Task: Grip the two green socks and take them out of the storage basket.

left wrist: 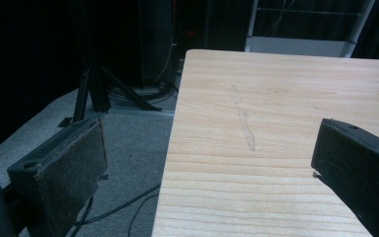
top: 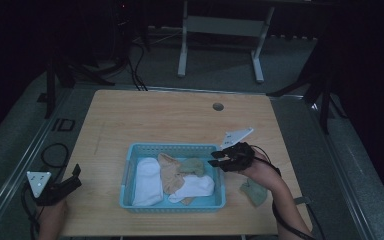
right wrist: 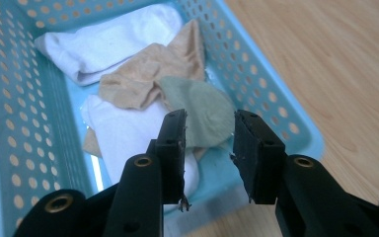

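Right gripper view: right gripper [right wrist: 209, 148], jaws apart, hovers over green sock [right wrist: 205, 111] in basket [right wrist: 19, 143]; likely closing next; left gripper [top: 60, 187] idles apart at eight o'clock

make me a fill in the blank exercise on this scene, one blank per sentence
1. The socks lie in a light ____ basket.
2. One green sock lies on the table, to the ____ of the basket in the high view.
3. The right gripper hovers over the basket with its jaws ____.
4. The left gripper sits near the table's ____ edge.

Missing words: blue; right; open; left
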`<state>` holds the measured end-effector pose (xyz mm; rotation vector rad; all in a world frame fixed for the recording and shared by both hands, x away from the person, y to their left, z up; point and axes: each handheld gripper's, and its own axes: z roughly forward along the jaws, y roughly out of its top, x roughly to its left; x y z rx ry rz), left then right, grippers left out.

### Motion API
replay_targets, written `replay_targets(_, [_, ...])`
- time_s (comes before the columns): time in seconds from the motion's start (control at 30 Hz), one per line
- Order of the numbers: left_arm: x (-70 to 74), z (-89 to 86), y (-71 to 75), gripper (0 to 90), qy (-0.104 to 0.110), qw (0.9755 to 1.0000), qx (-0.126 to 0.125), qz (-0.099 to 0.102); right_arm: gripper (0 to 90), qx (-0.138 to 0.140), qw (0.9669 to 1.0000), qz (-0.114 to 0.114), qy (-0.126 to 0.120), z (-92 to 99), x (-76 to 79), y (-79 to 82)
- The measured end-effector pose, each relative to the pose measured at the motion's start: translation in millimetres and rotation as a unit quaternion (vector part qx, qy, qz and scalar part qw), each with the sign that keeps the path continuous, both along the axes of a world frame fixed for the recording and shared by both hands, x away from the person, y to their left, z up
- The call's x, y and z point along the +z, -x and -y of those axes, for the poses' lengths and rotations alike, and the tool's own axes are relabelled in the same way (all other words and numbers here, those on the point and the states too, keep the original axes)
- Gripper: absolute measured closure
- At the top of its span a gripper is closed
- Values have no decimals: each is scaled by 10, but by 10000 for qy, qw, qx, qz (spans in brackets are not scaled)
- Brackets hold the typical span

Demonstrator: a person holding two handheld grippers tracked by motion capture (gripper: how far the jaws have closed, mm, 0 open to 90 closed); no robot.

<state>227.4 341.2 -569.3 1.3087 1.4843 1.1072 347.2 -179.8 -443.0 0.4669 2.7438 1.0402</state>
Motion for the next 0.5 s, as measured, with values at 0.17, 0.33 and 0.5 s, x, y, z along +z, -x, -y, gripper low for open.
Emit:
replay_targets(0.17, [0, -3, -1, 7, 14, 10000, -9, -2, 645, 136, 9998, -91, 142, -159, -71, -27])
replay_targets(0.33, [0, -2, -2, 7, 14, 10000, -12, -6, 631, 285, 9992, -130, 268, -294, -127, -51])
replay_targets(0.5, [0, -3, -2, 7, 16, 10000, -13, 1, 617, 441, 9977, -203, 472, -426, -190, -67])
